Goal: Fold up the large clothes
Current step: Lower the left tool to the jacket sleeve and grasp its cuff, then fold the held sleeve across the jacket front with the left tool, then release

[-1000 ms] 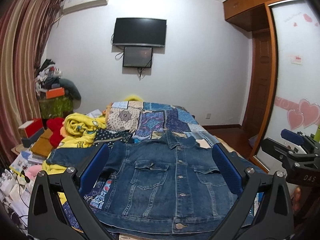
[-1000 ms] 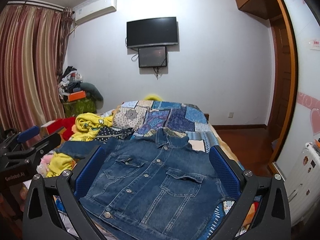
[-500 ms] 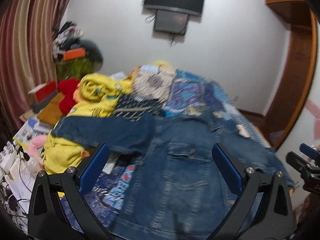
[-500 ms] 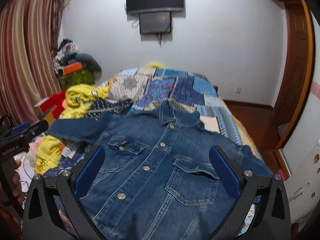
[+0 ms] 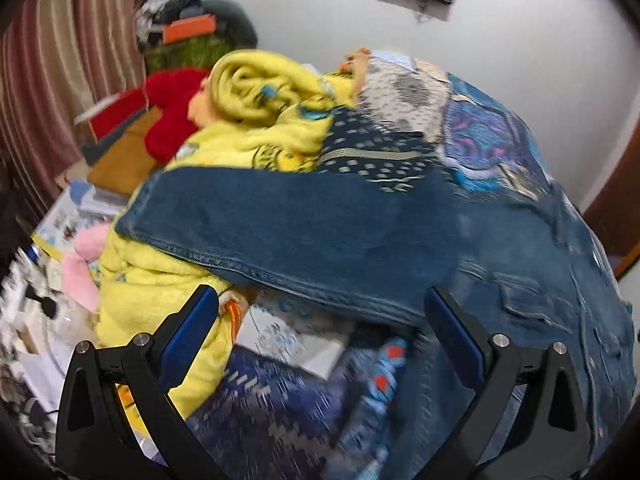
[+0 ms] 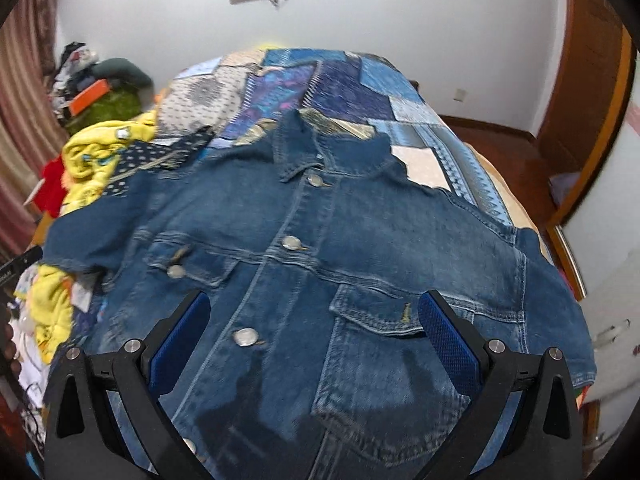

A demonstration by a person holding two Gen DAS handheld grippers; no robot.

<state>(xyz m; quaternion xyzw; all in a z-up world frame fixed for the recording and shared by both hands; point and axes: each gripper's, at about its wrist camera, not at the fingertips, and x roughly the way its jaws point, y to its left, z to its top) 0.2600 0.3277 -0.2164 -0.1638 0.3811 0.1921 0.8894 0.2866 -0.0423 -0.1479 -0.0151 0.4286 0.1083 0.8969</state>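
We hold our left gripper [image 5: 320, 312] with its jaws spread wide and nothing between them; its blue pads [image 5: 188, 332] are clear of any cloth. Just ahead of it, one sleeve [image 5: 304, 236] of the denim jacket [image 6: 320, 264] stretches across, from the yellow blanket [image 5: 256, 120] on the gripper's left over to the jacket's body on its right. The sleeve's cuff end rests on that blanket, and its lower edge hangs just beyond the fingertips, though the blur keeps us from telling whether anything touches. Below the sleeve, between the fingers, we see papers [image 5: 296, 336] and patterned blue fabric. Our right gripper [image 6: 316, 312] is also opened wide and empty, poised above the jacket's front. The jacket lies face up and buttoned on the patchwork quilt [image 6: 340, 84], collar pointing away from us, a chest pocket [image 6: 384, 316] just inside the right finger and a metal button [image 6: 246, 337] near the left one. Whether the fingertips touch the denim we cannot tell.
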